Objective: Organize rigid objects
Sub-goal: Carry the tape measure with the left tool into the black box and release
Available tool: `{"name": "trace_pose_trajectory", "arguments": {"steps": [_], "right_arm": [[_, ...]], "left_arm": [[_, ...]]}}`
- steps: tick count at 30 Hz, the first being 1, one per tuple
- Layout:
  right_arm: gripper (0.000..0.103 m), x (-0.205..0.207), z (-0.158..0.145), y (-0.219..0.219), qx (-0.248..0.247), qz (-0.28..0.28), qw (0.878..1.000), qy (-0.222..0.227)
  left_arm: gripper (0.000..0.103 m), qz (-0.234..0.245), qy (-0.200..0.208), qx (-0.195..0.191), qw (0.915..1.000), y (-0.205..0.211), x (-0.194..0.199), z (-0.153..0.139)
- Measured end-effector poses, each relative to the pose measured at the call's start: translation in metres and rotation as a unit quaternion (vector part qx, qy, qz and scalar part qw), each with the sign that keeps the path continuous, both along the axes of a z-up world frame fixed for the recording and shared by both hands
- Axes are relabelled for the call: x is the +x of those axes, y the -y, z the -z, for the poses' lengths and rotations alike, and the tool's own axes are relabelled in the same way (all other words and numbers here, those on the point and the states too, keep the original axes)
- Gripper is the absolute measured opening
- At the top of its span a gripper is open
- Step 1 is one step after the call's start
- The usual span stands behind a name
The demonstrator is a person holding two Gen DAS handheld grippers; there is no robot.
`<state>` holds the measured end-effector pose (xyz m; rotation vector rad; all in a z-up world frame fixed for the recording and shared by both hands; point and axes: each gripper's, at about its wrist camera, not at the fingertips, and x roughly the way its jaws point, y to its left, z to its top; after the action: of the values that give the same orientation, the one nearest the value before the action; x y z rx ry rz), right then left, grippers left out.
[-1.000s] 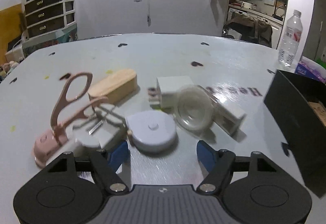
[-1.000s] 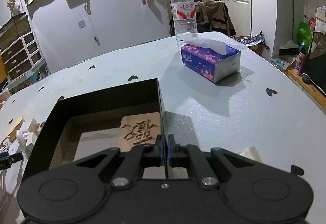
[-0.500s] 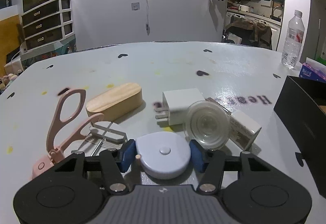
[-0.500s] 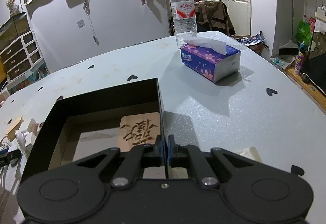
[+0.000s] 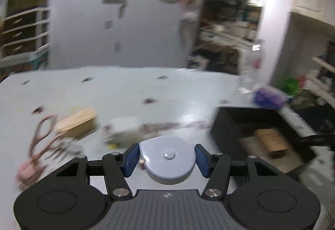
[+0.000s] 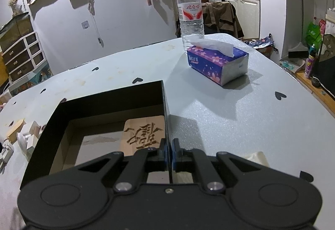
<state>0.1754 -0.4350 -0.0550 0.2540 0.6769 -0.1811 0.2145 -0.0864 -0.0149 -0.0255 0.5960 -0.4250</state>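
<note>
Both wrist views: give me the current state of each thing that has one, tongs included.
left tongs: shut on the tape measure
tape measure: gripped, lifted off the table
right tongs: shut on the black box's wall
black box: open-topped, carved wooden block inside
carved wooden block: lying flat
water bottle: upright, capped
tissue pack: open, one tissue sticking out

dim indoor light | left view motion-blurred | right view sharp | fisheye-bent edges, dark corners
</note>
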Motion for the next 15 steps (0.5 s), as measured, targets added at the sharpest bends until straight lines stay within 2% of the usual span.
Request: {"name": "trace_pose_trajectory", "arguments": {"steps": [4, 7, 11, 15], "right_arm": [[0.005, 0.000, 0.000, 0.000, 0.000, -0.003, 1.000, 0.000], [0.005, 0.000, 0.000, 0.001, 0.002, -0.006, 1.000, 0.000], [0.006, 0.000, 0.000, 0.005, 0.012, -0.011, 1.000, -0.001], [0.006, 0.001, -0.001, 0.007, 0.017, -0.015, 1.000, -0.003]], "left_arm": [[0.058, 0.077, 0.005, -0.011, 0.9970, 0.043, -0.004, -0.015], [0.058, 0.129, -0.009, -0.015, 0.9915, 0.083, -0.001, -0.017], [0.058, 0.183, -0.031, 0.000, 0.9826, 0.133, 0.004, -0.009], [0.058, 0.216, -0.064, 0.024, 0.9741, 0.171, 0.011, 0.010]]}}
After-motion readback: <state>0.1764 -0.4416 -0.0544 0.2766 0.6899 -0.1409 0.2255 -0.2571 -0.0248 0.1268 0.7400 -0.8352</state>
